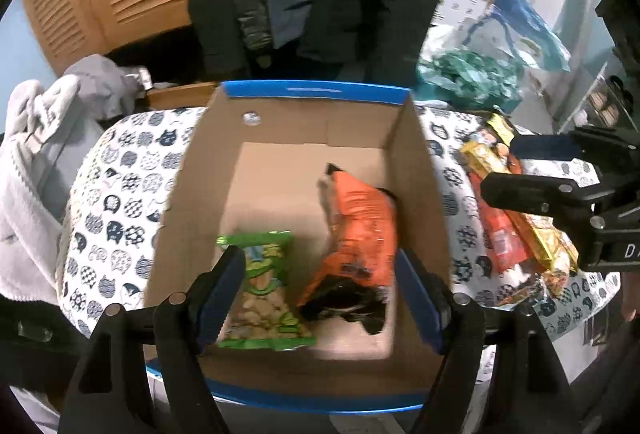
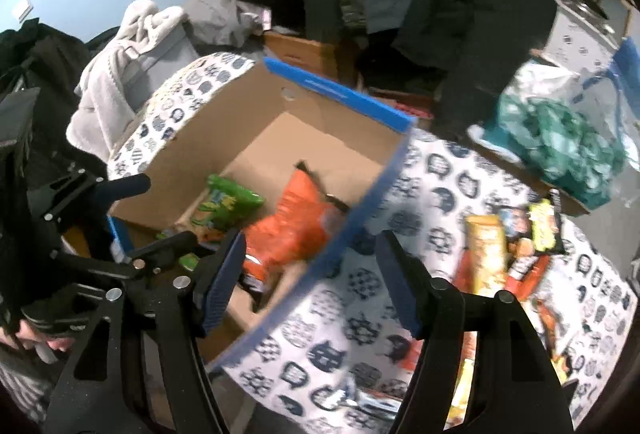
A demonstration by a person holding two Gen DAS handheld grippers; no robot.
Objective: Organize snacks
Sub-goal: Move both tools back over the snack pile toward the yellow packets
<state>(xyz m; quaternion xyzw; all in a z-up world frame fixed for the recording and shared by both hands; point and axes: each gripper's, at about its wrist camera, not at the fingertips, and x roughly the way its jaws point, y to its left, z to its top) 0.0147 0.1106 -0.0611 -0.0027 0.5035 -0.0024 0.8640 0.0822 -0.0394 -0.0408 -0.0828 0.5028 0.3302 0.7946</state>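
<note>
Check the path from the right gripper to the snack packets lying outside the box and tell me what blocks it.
Nothing visible does. The right gripper stands open and empty over the box's right wall; the snack packets lie uncovered on the cat-print cloth to its right, with only bare cloth between.

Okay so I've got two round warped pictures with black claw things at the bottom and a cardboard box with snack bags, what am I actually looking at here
These are two hand-held grippers, each with a fisheye camera looking along its fingers; a person carries one in each hand. One picture is from the left gripper, over a cardboard box holding a green snack bag and an orange snack bag. The other is from the right gripper, over the box's edge beside it. More snack packets lie on the cat-print cloth. Both grippers stand open and hold nothing.
</note>
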